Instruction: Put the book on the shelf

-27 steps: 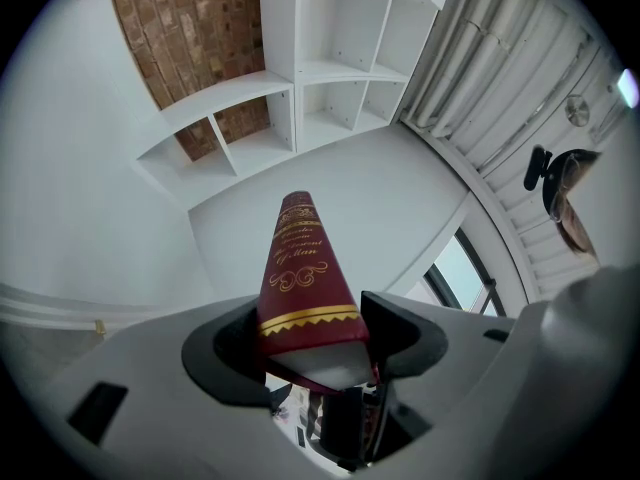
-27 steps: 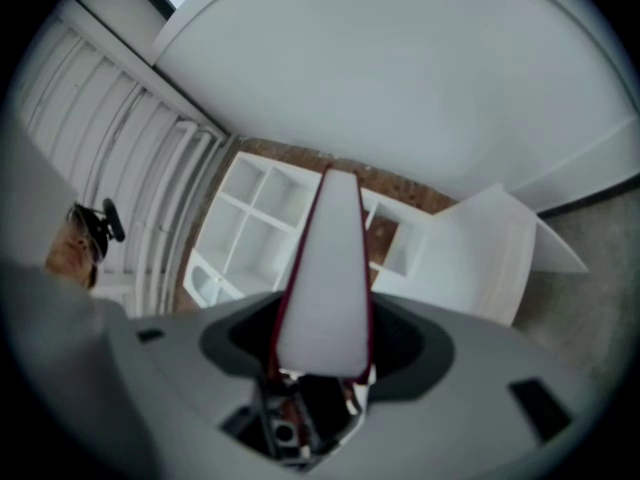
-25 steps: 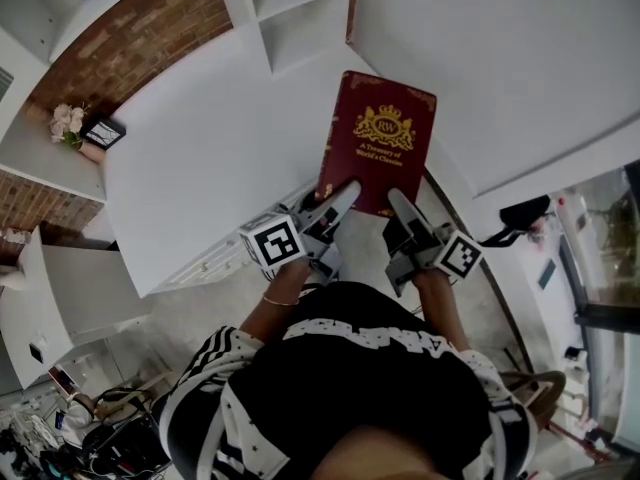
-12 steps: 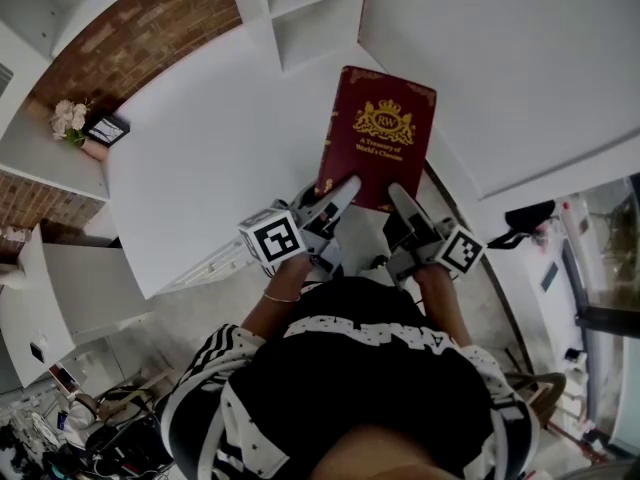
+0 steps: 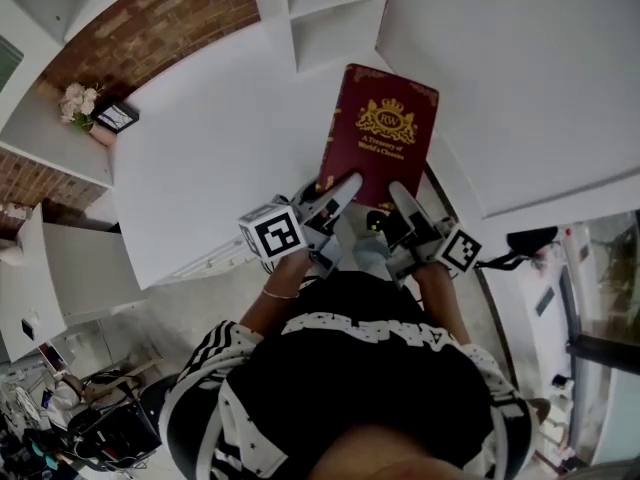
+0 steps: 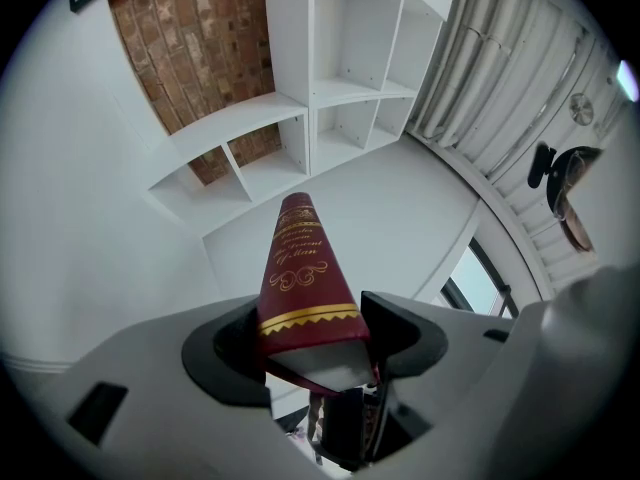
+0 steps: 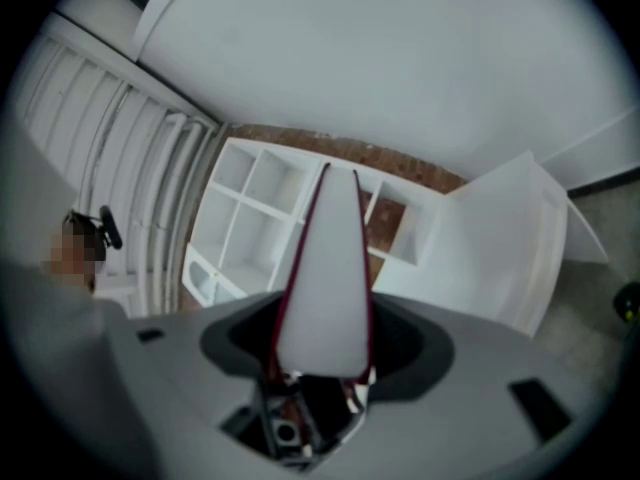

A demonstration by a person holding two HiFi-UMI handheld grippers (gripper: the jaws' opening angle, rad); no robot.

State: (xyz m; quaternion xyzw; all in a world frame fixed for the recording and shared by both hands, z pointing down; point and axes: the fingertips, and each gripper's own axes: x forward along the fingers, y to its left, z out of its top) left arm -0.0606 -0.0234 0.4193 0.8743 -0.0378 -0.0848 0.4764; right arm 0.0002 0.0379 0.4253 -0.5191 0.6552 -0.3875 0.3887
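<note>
Side by side and roughly level, the grey left hand-held gripper [image 5: 338,194] and grey right hand-held gripper [image 5: 403,202] each clamp the maroon hardcover book's [image 5: 385,128] near edge.

A brick wall [image 5: 150,28] runs along the top left of the head view, and below it a bunch of pale pink flowers [image 5: 78,100] stands just beside a small dark-framed picture [image 5: 117,117] — both on a white ledge [image 5: 45,153]. Pale vertical blinds [image 6: 500,58] hang at the right of the left gripper view, with a window [image 6: 482,273] lower down. Cables and dark bags [image 5: 70,418] clutter the floor at the head view's lower left — too small to tell apart.
</note>
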